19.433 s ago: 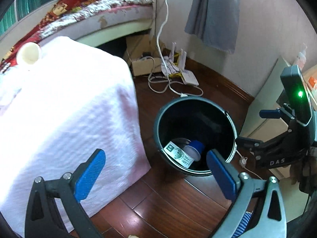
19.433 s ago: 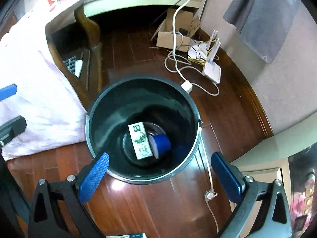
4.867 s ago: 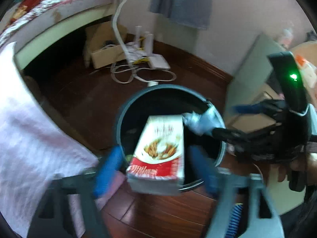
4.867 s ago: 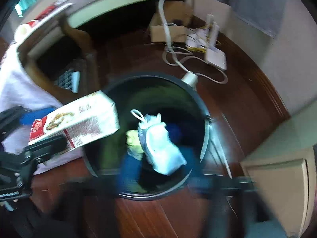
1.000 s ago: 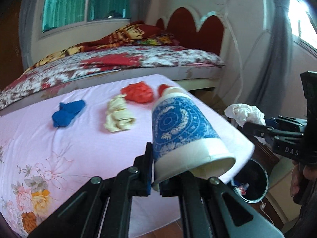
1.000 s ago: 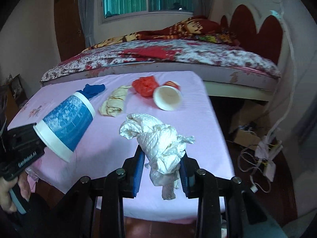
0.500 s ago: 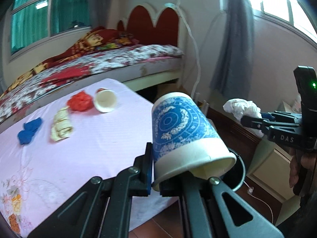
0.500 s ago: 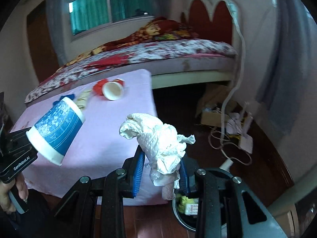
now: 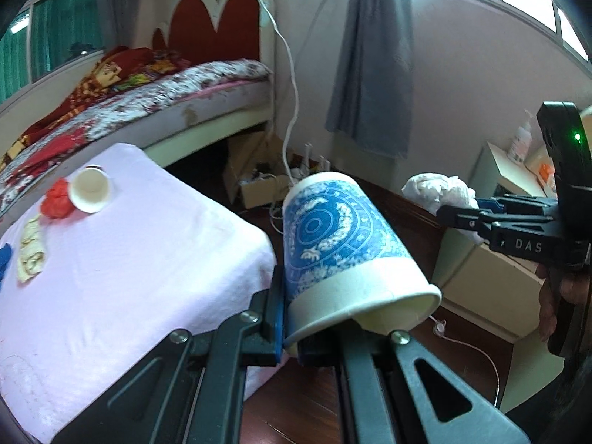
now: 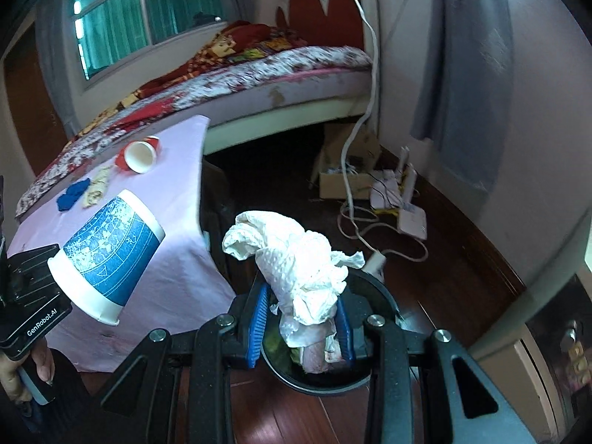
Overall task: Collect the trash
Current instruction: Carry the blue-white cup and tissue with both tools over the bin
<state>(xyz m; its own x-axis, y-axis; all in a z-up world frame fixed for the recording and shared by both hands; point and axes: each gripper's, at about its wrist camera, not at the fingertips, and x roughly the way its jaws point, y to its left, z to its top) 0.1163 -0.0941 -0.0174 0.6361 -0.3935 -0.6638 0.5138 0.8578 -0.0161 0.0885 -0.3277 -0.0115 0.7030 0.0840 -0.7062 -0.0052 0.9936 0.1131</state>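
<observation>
Pink cloth covers the table (image 9: 122,259), with a white cup (image 9: 90,195) and crumpled scraps left on it. Left gripper (image 9: 290,333) pinches the rim of the blue paper cup (image 9: 340,236). Right gripper (image 10: 301,320) clamps the white tissue wad (image 10: 296,259) above the black bin (image 10: 373,296).
</observation>
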